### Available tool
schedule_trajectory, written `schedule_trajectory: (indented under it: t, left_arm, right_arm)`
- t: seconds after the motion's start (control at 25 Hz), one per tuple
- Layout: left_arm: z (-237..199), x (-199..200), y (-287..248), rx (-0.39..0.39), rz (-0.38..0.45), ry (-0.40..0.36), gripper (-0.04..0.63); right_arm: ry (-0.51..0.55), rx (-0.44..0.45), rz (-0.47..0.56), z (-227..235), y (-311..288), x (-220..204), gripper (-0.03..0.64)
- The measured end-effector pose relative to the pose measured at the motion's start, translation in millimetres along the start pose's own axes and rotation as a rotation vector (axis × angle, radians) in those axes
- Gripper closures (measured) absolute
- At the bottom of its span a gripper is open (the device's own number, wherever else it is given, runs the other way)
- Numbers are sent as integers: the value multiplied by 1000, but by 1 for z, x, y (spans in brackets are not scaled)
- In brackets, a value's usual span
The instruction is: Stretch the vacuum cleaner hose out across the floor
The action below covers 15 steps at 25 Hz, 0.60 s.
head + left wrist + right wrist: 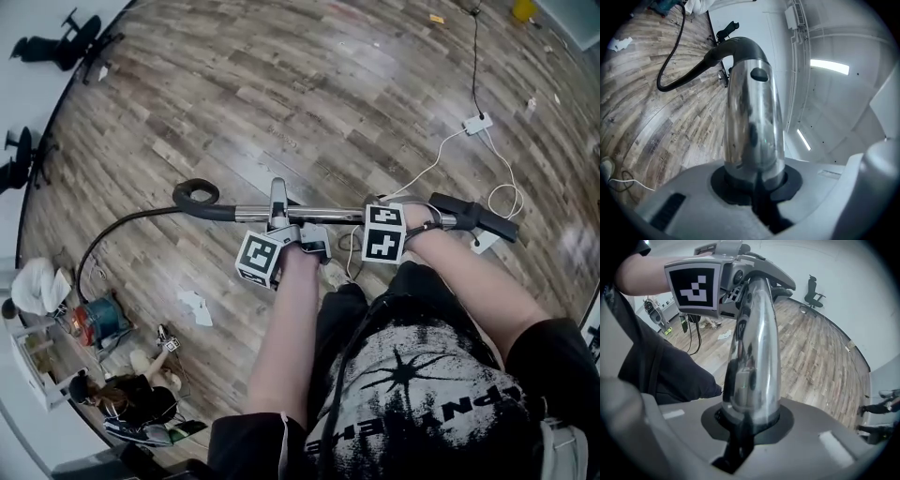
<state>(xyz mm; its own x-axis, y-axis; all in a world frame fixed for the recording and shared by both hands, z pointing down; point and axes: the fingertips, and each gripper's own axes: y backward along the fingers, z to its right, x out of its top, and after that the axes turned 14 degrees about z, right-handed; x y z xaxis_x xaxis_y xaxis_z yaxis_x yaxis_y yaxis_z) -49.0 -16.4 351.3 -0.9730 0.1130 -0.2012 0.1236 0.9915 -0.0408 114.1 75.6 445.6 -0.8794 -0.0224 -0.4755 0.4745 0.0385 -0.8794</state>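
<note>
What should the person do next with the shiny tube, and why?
Probably pull the tube toward the head view's right, away from the vacuum. The left gripper and right gripper are both clamped on it, and the black hose trailing from its end bends in a curve, so it isn't stretched out yet.

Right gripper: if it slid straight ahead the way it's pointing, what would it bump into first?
Probably the left gripper. The right gripper is shut on the shiny tube, and the left one clamps that tube straight ahead; how far is unclear.
</note>
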Motion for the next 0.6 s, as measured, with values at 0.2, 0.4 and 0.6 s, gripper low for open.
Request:
schedule_trajectory:
  t: [0.2, 0.4, 0.6]
  left_arm:
    - [-10, -42, 26, 34, 36, -20, 555]
    - [10, -99, 37, 69, 126, -37, 555]
    - [37, -149, 55, 78, 225, -39, 555]
  right_arm:
    - [22, 38, 17, -17, 6, -47, 557]
    - [96, 104, 39, -3, 44, -102, 557]
    - [186, 152, 49, 6, 86, -150, 557]
